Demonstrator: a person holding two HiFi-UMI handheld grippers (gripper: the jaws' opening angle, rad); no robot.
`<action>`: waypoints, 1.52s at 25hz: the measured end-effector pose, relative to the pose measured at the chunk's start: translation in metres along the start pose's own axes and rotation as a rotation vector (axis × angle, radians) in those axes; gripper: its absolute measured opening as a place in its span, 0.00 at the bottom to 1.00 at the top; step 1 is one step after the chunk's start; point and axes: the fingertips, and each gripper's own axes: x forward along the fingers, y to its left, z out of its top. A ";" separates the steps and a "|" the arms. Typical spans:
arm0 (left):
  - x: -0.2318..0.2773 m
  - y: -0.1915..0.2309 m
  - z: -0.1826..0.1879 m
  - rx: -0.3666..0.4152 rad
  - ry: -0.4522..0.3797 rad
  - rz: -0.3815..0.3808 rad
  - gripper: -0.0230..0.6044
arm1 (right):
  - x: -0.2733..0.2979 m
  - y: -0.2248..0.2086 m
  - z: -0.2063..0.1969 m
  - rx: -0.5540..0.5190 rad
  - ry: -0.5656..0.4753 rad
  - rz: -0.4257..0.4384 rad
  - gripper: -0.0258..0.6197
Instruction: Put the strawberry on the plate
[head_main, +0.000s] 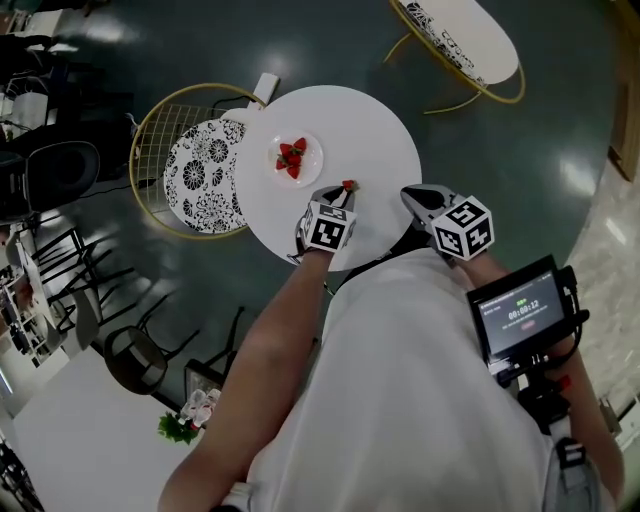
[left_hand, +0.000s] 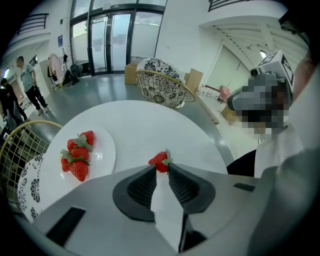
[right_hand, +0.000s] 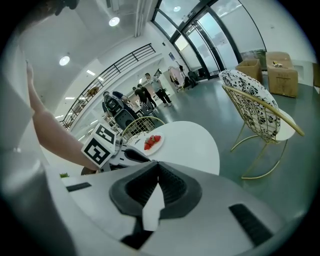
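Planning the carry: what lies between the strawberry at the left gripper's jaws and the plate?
Nothing: bare tabletop separates strawberry from plate, per the left gripper view.

The table is white and smooth, not shiny. The plate is white and shiny. The strawberry is red, bumpy and a bit glossy. The left gripper is smooth grey plastic with black ridged pads. The floor is dark and glossy. The chair is gold metal wire.
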 end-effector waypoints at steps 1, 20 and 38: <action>-0.002 0.002 0.000 -0.002 -0.006 0.004 0.17 | 0.002 0.001 0.000 -0.004 0.002 0.005 0.05; -0.044 0.051 -0.007 -0.176 -0.092 0.162 0.17 | 0.019 0.019 0.011 -0.104 0.074 0.121 0.05; -0.028 0.103 0.009 -0.242 -0.005 0.231 0.17 | 0.011 0.000 0.008 -0.071 0.082 0.090 0.05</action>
